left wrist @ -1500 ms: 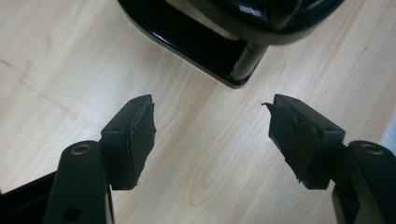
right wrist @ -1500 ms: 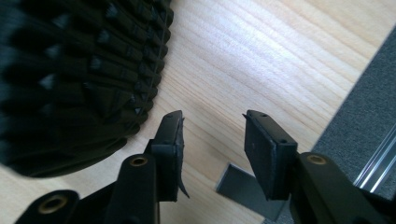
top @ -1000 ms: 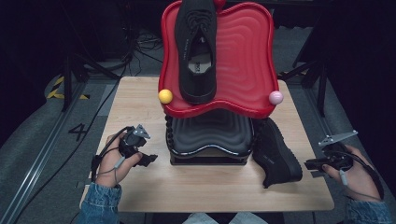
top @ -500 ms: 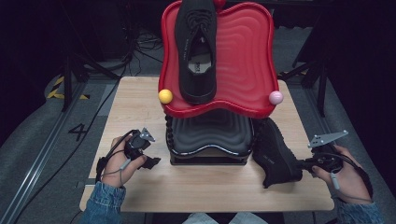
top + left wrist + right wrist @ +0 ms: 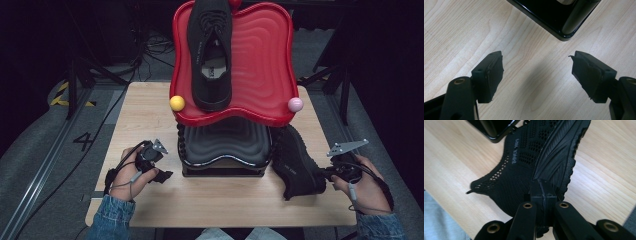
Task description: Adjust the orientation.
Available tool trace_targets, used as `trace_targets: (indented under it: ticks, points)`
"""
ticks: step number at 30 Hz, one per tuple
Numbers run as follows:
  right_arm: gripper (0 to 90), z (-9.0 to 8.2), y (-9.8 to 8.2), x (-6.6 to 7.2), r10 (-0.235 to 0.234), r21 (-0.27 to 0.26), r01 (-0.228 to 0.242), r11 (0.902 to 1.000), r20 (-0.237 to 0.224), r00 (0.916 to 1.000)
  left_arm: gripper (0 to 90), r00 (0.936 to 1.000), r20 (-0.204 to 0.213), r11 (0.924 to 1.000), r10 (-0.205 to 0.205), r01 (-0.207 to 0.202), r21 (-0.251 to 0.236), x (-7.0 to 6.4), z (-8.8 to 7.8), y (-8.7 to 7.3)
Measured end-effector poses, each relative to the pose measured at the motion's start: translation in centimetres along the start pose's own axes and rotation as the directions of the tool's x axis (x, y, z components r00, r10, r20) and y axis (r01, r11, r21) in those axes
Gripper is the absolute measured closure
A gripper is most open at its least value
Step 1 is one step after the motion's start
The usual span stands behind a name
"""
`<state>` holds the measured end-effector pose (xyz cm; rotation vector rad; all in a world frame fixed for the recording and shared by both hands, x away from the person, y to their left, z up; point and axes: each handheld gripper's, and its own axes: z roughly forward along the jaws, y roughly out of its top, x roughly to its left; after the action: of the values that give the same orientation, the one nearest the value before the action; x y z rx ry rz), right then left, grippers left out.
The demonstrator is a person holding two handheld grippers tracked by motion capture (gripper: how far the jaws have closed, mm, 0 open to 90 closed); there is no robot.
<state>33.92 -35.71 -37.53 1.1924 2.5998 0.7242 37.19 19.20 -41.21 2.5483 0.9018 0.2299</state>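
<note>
- Shoe (image 5: 297, 162) number two is pinched at the heel by the right gripper (image 5: 543, 195), jaws clamped tight on the heel edge, sole turned up on its side.
- From the jaws its long axis runs away toward the black stand (image 5: 225, 150), toe nearly at the stand's right corner, so it lies just right of the stand on the tabletop (image 5: 150, 115).
- Left gripper (image 5: 536, 72) sits left of the stand, jaws wide, nothing in them; the right hand's clearly the one on it.
- Other shoe (image 5: 210, 50) already lies on the red tray (image 5: 260, 65) atop the stand, so I'd guess this one goes up beside it.

A painted numeral "4" stands on the grey floor (image 5: 83, 141).
</note>
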Motion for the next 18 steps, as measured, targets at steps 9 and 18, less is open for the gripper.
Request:
trace_targets:
  ticks: [9, 18]
  points:
    - [90.0, -0.7, -1.2, -2.2, 0.002, 0.057, -0.017, 0.9982, 0.253, 0.9675, 25.2, 1.0000, 0.006, 0.9998, 0.008, -0.008, 0.016, -0.3, 0.1, 0.1]
    - [82.7, -2.3, -2.1, -4.0, 0.045, -0.011, -0.044, 0.9990, 0.308, 0.9504, 25.1, 0.9999, 0.014, 0.9998, 0.006, -0.006, 0.021, -0.4, 0.3, 0.2]
